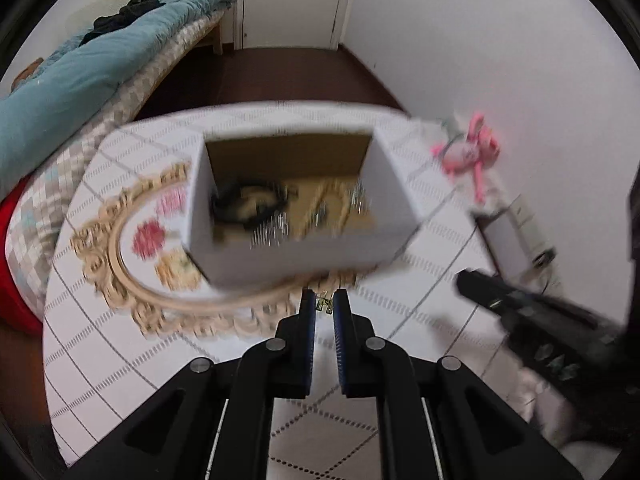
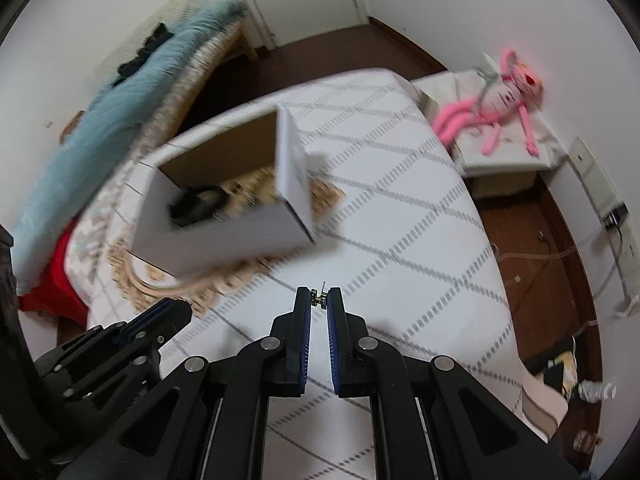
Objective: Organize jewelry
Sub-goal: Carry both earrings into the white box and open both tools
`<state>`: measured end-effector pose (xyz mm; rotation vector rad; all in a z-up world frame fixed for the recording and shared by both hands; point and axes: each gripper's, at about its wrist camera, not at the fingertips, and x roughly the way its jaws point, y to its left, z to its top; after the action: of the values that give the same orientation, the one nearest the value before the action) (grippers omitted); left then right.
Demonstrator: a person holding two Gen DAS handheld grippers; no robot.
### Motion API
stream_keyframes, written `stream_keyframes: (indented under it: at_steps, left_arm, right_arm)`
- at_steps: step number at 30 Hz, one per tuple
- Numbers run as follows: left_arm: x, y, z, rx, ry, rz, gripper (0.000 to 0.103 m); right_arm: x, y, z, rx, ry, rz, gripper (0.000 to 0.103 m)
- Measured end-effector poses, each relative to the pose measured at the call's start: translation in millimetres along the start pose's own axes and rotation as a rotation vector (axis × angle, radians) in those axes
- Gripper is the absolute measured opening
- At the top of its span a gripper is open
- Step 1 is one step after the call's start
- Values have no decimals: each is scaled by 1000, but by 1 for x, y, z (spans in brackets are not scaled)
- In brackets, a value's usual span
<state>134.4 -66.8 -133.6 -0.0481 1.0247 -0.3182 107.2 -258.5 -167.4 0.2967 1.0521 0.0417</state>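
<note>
A white cardboard box (image 1: 296,256) with a brown inside stands on an ornate beige tray (image 1: 120,264) on the table; it also shows in the right wrist view (image 2: 224,236). Blurred black and metallic jewelry (image 1: 248,204) lies inside it. My left gripper (image 1: 325,304) is shut on a small earring (image 1: 324,305) just in front of the box. My right gripper (image 2: 319,300) is shut on a small earring (image 2: 319,299) with a thin post, above the tablecloth to the right of the box. The left gripper (image 2: 172,312) shows at lower left in the right wrist view.
The table has a white cloth with grey dashed diamonds (image 2: 400,216). Red and cream pieces (image 1: 150,236) lie on the tray. A pink plush toy (image 2: 496,108) sits on a side stand to the right. A bed with a teal blanket (image 1: 80,76) stands at the left.
</note>
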Motion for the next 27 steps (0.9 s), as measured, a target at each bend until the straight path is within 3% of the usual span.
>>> stream_keyframes:
  at_steps: [3,8,14,16,17,18,20,22,25,26,27]
  left_arm:
    - [-3,9,33,-33,12,-36,6]
    - [22,33,71,-62,73,-12,7]
    - [46,53,92,-93,171,101,11]
    - [47,58,95,-95,170,120,19]
    - [44,60,96,-96,157,138,32]
    - [43,63,98,-98,148,151,53]
    - [35,68,99,-107,110,175,72]
    - [30,71,99,-114,87,190,72]
    - [27,73,95,-121,80,206,72]
    - [26,72,91,-121,74,214,76]
    - [26,72,89,-119,72,223,90]
  right_arm:
    - [-5,18,26,-28,-15,54,8]
    - [11,46,70,-101,7,91,8]
    - [57,60,103,-159,164,55,9]
    - [66,61,109,-166,207,27,12]
    - [67,60,110,-167,211,19,20]
    - [65,59,111,-164,204,13,30]
    - [59,59,114,-167,181,-1,35]
    - [53,56,116,-160,165,-11,36]
    - [47,53,118,-164,141,-59,51]
    - [47,51,118,-169,138,-86,62]
    - [47,51,117,-175,139,-107,75]
